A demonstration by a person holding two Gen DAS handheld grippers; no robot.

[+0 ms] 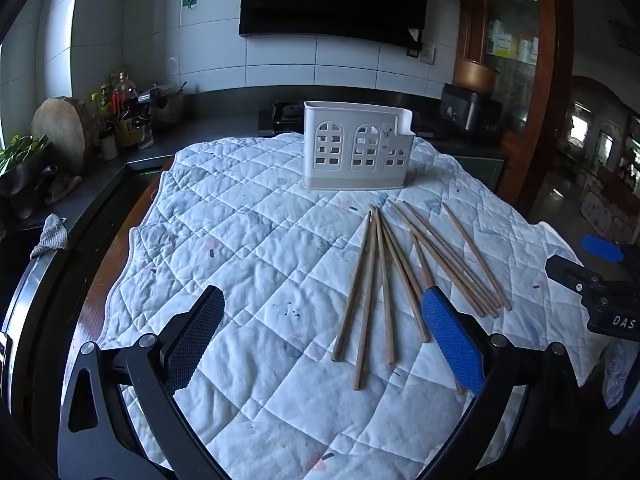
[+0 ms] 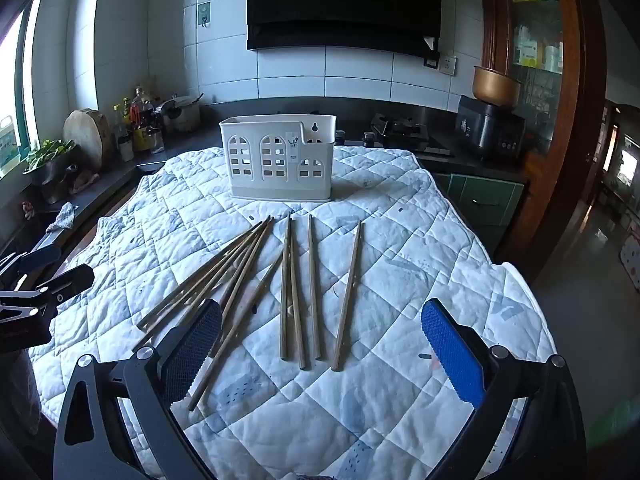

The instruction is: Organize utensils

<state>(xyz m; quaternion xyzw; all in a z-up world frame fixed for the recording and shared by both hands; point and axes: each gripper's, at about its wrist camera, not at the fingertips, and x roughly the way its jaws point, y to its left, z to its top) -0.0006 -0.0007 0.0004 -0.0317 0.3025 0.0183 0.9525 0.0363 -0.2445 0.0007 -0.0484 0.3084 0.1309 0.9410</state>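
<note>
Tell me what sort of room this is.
Most likely a home kitchen: a black range hood hangs on the white tiled wall, a gas hob sits on the dark counter, and oil bottles stand beside a round wooden chopping block.

Left gripper (image 1: 320,336): blk frame, blue textured pads, silver screws.

Matt wooden chopsticks (image 2: 292,292) lie on quilted cloth (image 2: 400,240) before a smooth plastic holder (image 2: 278,160).

Left gripper (image 1: 322,320), right gripper (image 2: 322,334): jaws wide (both empty).
</note>
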